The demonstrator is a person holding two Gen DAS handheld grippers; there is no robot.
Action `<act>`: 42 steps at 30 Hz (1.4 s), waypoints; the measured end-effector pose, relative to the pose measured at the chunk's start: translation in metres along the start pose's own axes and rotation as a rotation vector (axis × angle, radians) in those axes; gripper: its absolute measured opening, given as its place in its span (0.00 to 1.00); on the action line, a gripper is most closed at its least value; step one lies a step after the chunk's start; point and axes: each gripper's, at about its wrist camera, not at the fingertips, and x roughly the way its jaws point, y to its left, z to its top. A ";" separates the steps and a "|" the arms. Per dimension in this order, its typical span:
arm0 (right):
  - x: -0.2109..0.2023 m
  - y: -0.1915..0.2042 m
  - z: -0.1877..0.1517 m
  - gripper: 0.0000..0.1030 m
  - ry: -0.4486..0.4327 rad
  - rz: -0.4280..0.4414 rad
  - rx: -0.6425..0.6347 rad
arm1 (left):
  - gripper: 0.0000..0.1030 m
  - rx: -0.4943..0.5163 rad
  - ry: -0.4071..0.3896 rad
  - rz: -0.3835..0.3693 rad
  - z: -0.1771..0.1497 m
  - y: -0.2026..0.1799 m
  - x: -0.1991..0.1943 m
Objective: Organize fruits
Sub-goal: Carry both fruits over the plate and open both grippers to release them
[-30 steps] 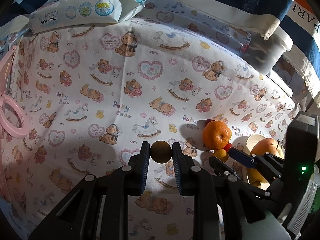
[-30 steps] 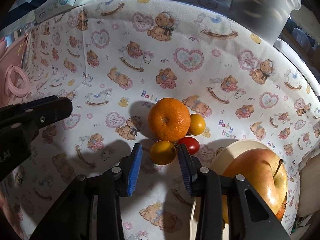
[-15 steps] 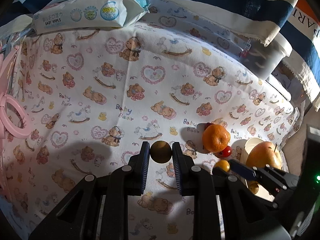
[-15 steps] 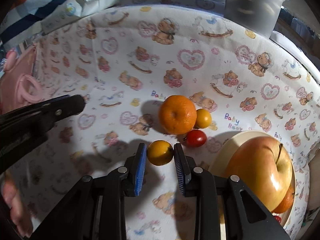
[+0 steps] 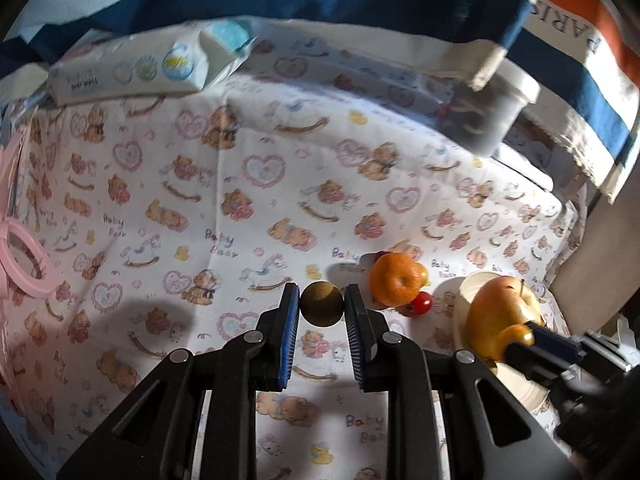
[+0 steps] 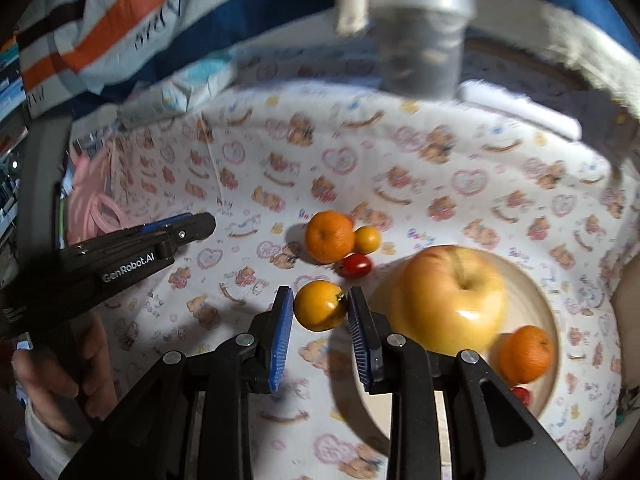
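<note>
Each wrist camera looks forward and steeply down along its own tool, close above the printed cloth [image 5: 280,184]; both views share the orange [image 5: 394,284] and the plated apple [image 6: 446,300].

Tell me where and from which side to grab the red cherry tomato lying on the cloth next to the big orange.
Grip the red cherry tomato across its short middle, coming down from above on its open near side. It is small, smooth and oval, so it may slip if pinched at the ends. The big orange touches or nearly touches its far side, and the plate rim is close by, so keep the fingers clear of those sides.
</note>
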 end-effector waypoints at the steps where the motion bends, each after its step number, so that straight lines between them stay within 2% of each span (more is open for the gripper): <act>1: -0.007 -0.005 0.000 0.28 -0.009 0.006 0.007 | 0.21 0.009 -0.003 -0.009 -0.001 -0.003 -0.001; 10: -0.053 -0.046 -0.023 0.28 -0.088 -0.031 0.044 | 0.21 0.185 -0.064 -0.076 -0.015 -0.049 -0.015; 20: -0.050 -0.083 -0.051 0.28 -0.091 -0.017 0.100 | 0.21 0.328 -0.068 -0.173 -0.034 -0.086 -0.015; 23: -0.048 -0.091 -0.055 0.28 -0.095 -0.011 0.116 | 0.21 0.343 -0.052 -0.212 -0.038 -0.091 -0.012; 28: -0.049 -0.103 -0.061 0.28 -0.110 0.013 0.156 | 0.21 0.386 -0.029 -0.227 -0.046 -0.102 -0.008; 30: -0.046 -0.107 -0.063 0.28 -0.107 0.034 0.170 | 0.21 0.388 0.003 -0.281 -0.048 -0.105 -0.004; 36: -0.027 -0.112 -0.068 0.28 -0.036 0.062 0.191 | 0.21 0.400 0.100 -0.366 -0.055 -0.115 0.008; 42: -0.018 -0.117 -0.071 0.28 0.013 0.039 0.207 | 0.21 0.480 0.138 -0.376 -0.063 -0.133 0.007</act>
